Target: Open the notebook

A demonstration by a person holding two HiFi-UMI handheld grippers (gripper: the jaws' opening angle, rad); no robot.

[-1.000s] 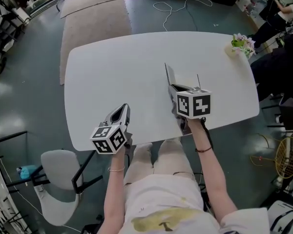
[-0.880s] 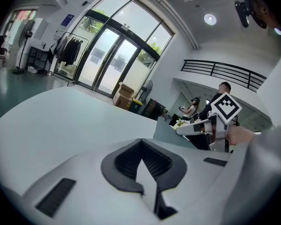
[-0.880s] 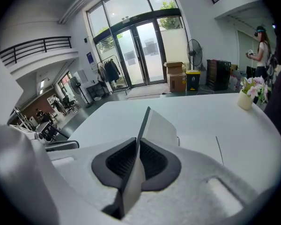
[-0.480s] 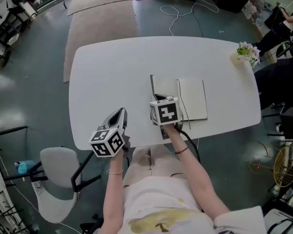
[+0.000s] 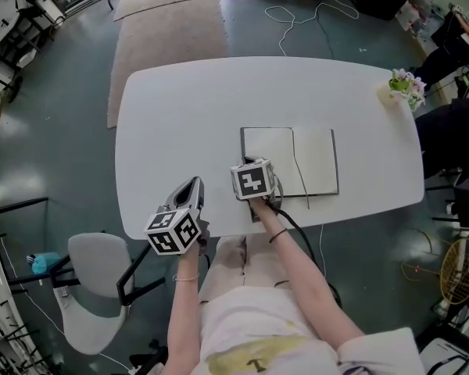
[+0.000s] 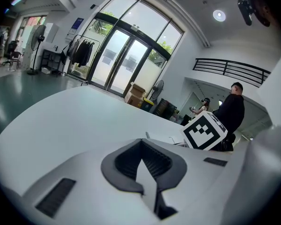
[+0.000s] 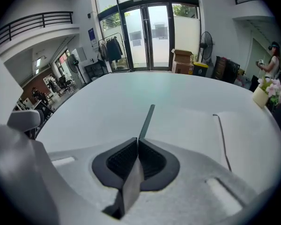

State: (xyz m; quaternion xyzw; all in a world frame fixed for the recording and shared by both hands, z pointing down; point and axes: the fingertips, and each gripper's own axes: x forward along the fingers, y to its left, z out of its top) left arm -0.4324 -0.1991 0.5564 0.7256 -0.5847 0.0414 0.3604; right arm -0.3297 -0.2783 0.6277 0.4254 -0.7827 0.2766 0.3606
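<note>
Thin rectangular notebook (image 5: 297, 161) lies open flat on the smooth, round-cornered white table (image 5: 180, 116), pale pages inside a dark cover rim. Right gripper (image 5: 252, 165) is pinched tight on the notebook's near-left cover edge. Left gripper (image 5: 194, 186) has jaws together and empty, left of the notebook, bare tabletop beyond.

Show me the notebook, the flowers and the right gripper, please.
notebook (image 5: 316, 161): head view, on its right-hand page.
flowers (image 5: 406, 83): head view, on the blossoms.
right gripper (image 7: 137, 146): right gripper view, between its fingertips, closed on the notebook's cover edge.
</note>
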